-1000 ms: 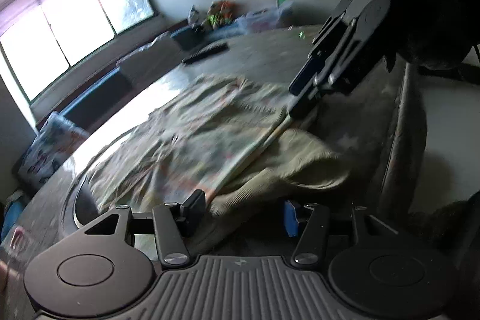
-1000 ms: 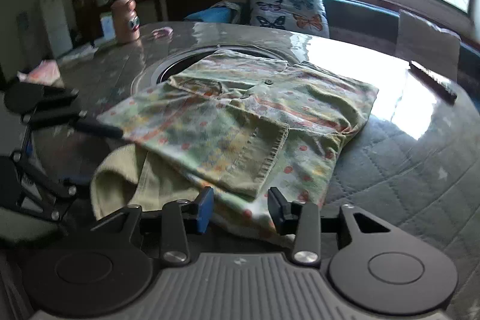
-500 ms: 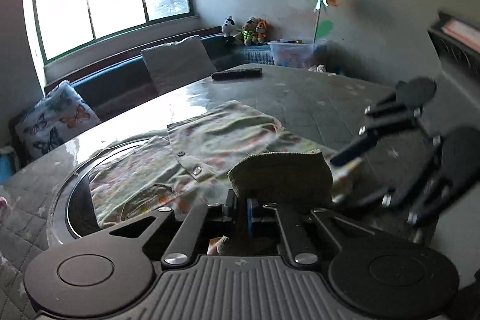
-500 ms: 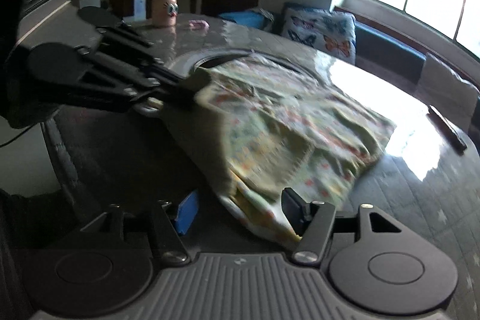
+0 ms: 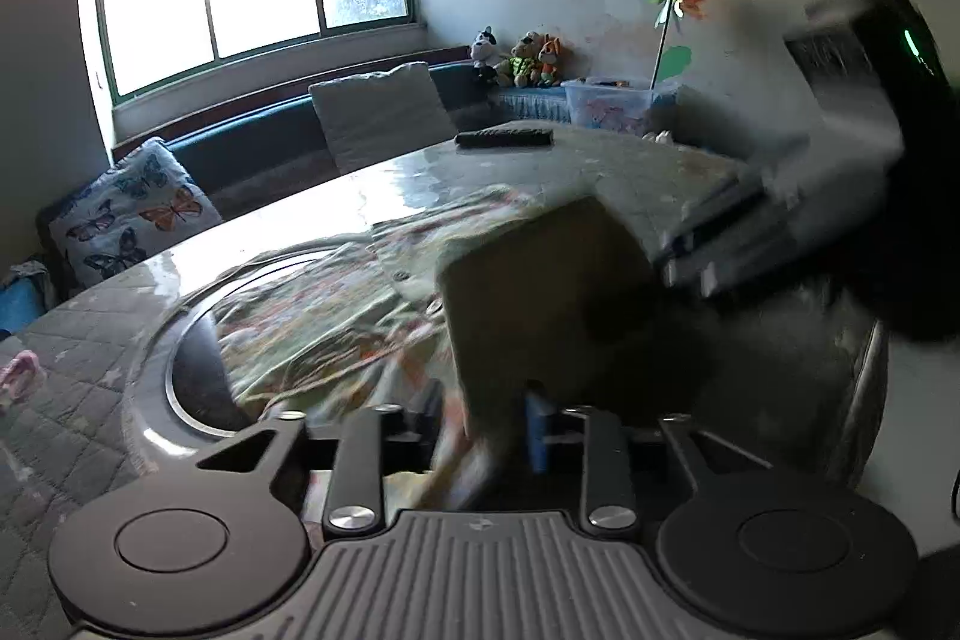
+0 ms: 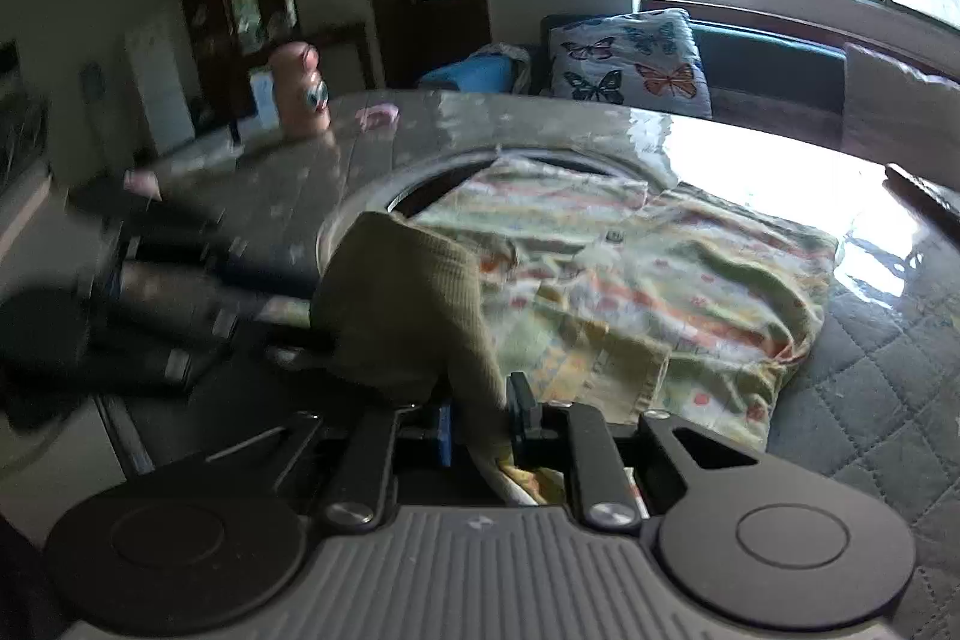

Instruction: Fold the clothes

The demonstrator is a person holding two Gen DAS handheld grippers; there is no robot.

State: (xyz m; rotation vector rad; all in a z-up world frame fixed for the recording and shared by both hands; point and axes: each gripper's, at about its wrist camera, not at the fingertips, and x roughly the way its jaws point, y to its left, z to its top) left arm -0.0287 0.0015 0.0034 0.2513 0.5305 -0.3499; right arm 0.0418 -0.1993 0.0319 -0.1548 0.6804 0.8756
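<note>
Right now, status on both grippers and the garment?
Left gripper opening, olive hem between its jaws. Right gripper closing on the hem, lifted over the patterned shirt. Remote at far edge, clear of the fold.

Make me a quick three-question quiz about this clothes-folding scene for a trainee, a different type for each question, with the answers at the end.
1. True or false: the shirt hangs on a hanger.
2. What is printed on the cushion? A) butterflies B) stripes C) anchors
3. Fill in: the remote lies on the ____.

Key: 1. False, it lies on the table with one edge lifted. 2. A. 3. table.
</note>
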